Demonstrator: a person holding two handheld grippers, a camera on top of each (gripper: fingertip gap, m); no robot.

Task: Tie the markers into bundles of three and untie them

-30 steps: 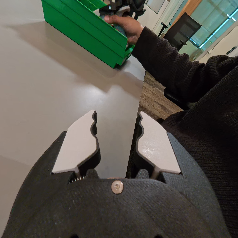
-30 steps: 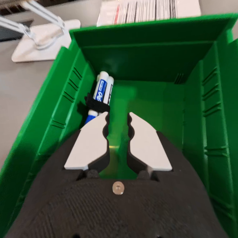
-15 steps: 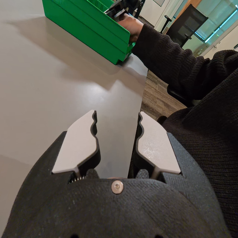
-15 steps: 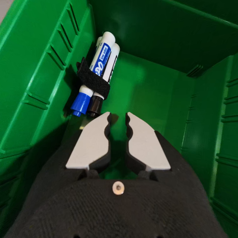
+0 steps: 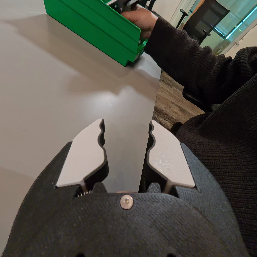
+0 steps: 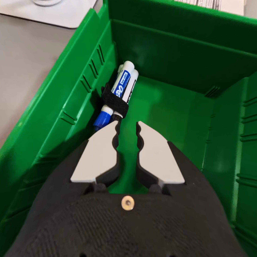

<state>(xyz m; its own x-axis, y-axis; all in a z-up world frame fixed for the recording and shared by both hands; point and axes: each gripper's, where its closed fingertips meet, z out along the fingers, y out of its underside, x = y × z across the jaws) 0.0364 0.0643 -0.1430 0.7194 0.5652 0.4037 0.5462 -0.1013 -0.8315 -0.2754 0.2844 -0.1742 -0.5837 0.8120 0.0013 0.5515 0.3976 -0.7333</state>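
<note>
Inside a green bin [image 6: 86, 89], the right gripper [image 6: 127, 123], jaws apart and empty, noses toward a light, rigid marker bundle [image 6: 123, 89], likely best gripped at its black strap [image 6: 114, 103], while the left gripper [image 5: 126, 122] hangs agape over the table [image 5: 55, 97].

Smooth grey tabletop [image 5: 58, 86], white flat lamp base [image 6: 45, 15] beyond the bin, printed white paper [image 6: 217, 5] behind it, wood-look floor [image 5: 171, 102], black office chair [image 5: 205, 20] by glass wall

Bright indoor light; glare on table [image 5: 100, 102]; slight blur, wide-angle distortion.
</note>
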